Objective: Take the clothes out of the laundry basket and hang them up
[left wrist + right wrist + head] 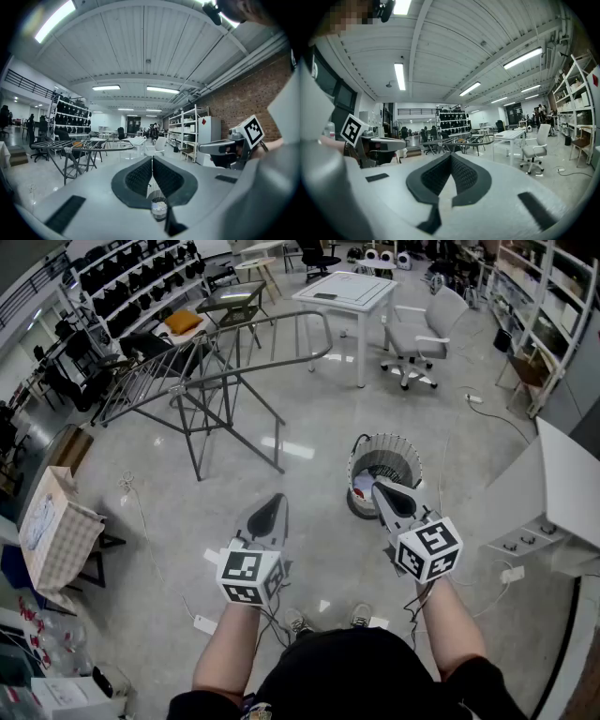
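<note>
A person stands on a workshop floor (323, 540) with the left gripper (275, 502) and right gripper (379, 486) held out, both clenched shut and empty. The laundry basket (410, 454) sits just beyond the right gripper, clothes (362, 489) inside; the drying rack (225, 360) stands farther left.

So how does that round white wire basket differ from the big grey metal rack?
The round white wire basket is small and holds clothes; the grey metal rack is wide, angular and bare. The basket stands by the right gripper; the rack stands farther off, to the left. Both stand on the floor.
</note>
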`<action>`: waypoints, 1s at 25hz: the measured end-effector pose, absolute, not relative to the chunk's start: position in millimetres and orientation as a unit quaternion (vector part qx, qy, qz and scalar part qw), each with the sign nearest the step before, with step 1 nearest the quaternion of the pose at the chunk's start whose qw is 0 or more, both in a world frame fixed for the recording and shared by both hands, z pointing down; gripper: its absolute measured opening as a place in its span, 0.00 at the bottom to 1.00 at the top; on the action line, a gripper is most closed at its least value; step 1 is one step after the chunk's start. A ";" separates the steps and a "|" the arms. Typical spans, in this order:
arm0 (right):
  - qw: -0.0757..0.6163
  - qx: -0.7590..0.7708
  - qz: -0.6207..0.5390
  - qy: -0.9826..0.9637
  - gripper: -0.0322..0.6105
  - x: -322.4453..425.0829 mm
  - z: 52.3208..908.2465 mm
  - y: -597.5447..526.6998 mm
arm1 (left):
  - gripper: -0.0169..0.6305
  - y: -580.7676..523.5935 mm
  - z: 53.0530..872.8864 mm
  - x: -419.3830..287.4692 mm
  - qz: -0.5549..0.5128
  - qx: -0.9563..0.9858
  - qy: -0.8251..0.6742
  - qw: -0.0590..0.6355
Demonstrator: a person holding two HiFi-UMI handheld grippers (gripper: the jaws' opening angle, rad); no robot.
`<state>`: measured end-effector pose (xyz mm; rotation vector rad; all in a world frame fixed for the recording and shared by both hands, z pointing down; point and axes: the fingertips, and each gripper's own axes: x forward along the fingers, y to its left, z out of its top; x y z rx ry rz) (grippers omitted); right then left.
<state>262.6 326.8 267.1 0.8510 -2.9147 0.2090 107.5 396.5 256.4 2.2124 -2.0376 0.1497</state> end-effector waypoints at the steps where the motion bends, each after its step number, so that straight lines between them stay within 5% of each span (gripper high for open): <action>1: 0.050 0.279 0.069 -0.956 0.06 262.2 267.2 326.7 | 0.04 396.6 256.4 106.9 0.049 0.733 -0.675 0.066; 17: 0.025 0.283 0.093 -0.954 0.09 231.2 270.1 334.1 | 0.05 402.9 266.4 64.3 0.028 0.734 -0.675 0.077; 18: 0.025 0.283 0.094 -0.954 0.16 226.8 270.0 335.4 | 0.06 403.3 267.8 59.5 0.028 0.736 -0.672 0.078; 25: 0.032 0.299 0.086 -0.950 0.23 192.2 272.3 343.6 | 0.28 406.9 276.7 24.0 0.022 0.753 -0.652 0.089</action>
